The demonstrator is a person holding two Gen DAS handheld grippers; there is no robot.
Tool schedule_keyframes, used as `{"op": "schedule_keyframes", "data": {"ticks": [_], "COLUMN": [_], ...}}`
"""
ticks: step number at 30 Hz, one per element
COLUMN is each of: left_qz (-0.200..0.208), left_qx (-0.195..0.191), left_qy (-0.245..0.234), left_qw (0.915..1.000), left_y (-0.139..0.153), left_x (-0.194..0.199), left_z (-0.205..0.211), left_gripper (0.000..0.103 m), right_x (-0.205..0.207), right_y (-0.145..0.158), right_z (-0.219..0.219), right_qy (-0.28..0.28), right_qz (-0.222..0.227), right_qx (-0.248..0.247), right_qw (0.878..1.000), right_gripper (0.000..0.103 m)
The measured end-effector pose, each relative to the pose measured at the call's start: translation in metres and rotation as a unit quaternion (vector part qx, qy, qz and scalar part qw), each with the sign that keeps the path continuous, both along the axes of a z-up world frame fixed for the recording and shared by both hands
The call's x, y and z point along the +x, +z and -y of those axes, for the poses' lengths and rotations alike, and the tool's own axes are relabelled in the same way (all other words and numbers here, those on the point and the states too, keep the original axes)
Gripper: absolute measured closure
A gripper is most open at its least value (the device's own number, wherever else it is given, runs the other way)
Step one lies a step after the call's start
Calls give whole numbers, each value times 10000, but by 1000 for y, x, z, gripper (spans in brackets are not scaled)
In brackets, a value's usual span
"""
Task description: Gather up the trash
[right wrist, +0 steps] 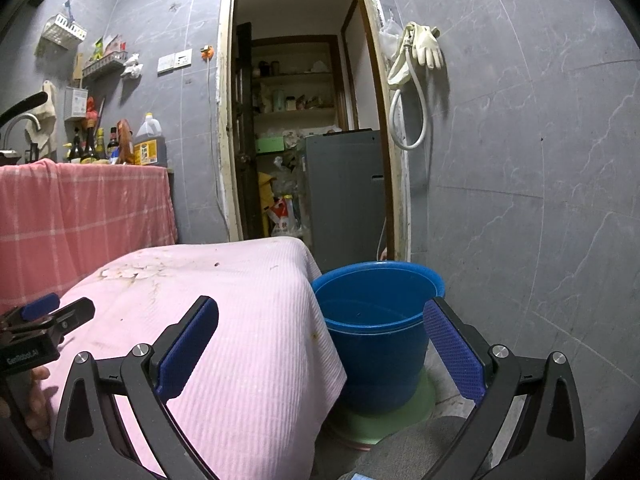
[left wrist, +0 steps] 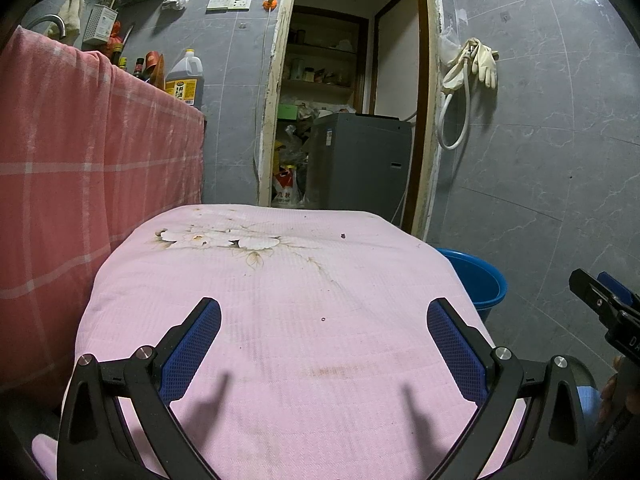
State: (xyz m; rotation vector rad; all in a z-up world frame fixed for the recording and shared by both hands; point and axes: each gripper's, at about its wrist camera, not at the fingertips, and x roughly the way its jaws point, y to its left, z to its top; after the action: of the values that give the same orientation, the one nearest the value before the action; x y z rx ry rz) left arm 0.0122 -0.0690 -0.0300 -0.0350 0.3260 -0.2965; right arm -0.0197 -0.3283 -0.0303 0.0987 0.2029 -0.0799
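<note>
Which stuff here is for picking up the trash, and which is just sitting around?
For the job:
- small crumbs on the pink cloth
- blue bucket
- left gripper and right gripper, both open

Just around:
- rubber gloves
- oil jug
- red checked cloth

In front of me a pink cloth [left wrist: 280, 320] with a flower print, to my left a red checked cloth [left wrist: 80, 168], oil jug [left wrist: 185, 77] behind it, rubber gloves [left wrist: 482, 62] and hose [left wrist: 456, 120] on the grey wall, washing machine [left wrist: 360, 160] through the doorway
</note>
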Motion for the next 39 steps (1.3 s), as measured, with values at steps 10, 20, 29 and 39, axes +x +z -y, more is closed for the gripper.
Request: {"op": "schedule_keyframes", "data": {"ticks": [10,20,29,39], "left_qz": [-3,-3,-12,-11], "left_qx": [1,-4,-14,-19], "left_qy": [5,1,14,14], "left_qw": [10000,10000,10000,10000], "left_y": [0,0,-1,-1], "left_x": [0,0,-1,-1], "left_z": [0,-1,1,1], "left_gripper": [2,2,2,2], "right_x": [0,0,-1,-1], "right_y": [0,0,0,0], "right_z": [-1,-2,-2,-3], "right_qy": [-6,-6,-8,-11], "right_qz": [1,-1,-10,-10], "right_qx": [3,4,9,13], "right_qw": [10000,10000,10000,10000], "right_gripper": [0,0,0,0]}}
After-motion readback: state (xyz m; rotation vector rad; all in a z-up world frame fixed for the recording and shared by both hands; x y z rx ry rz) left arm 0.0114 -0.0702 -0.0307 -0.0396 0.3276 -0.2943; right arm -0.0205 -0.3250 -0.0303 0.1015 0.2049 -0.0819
